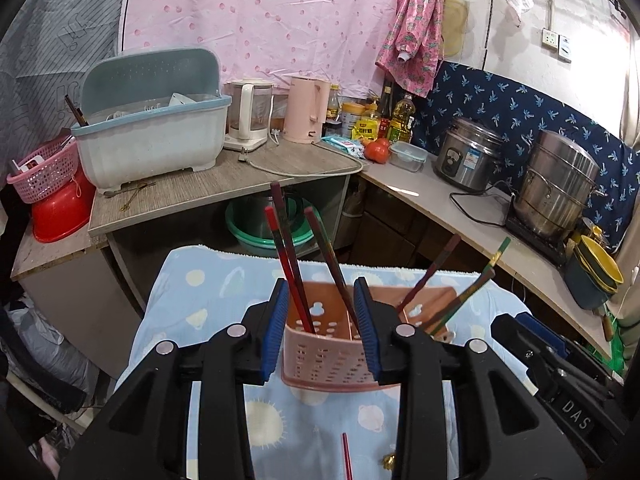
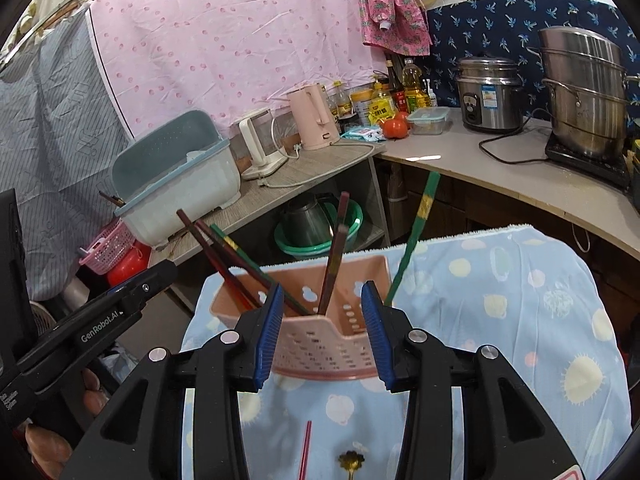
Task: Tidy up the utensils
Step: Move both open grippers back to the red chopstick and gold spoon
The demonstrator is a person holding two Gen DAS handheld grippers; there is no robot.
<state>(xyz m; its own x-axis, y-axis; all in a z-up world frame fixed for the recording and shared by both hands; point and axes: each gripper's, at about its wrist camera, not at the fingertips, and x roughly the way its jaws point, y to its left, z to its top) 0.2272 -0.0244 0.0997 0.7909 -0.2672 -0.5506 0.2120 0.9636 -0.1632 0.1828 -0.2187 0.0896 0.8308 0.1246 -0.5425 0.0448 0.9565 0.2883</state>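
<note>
A pink perforated utensil holder (image 1: pixel 332 354) stands on a light blue patterned cloth (image 1: pixel 208 300). Several red-brown and green chopsticks (image 1: pixel 290 264) lean inside it. My left gripper (image 1: pixel 322 292) is open, its blue pads on either side of the holder's left compartment. In the right wrist view the holder (image 2: pixel 320 344) sits between the open jaws of my right gripper (image 2: pixel 322 296). A green chopstick (image 2: pixel 414 236) leans at its right end. One red chopstick (image 2: pixel 306 450) and a gold spoon (image 2: pixel 351 462) lie on the cloth below the gripper.
A grey counter (image 1: pixel 224 184) behind holds a blue dish drainer (image 1: pixel 154 136), kettles (image 1: pixel 306 108), bottles and tomatoes. The right counter holds a rice cooker (image 1: pixel 466 154) and steel steamer pot (image 1: pixel 556 188). A pink basket (image 1: pixel 44 170) and red basin stand at left.
</note>
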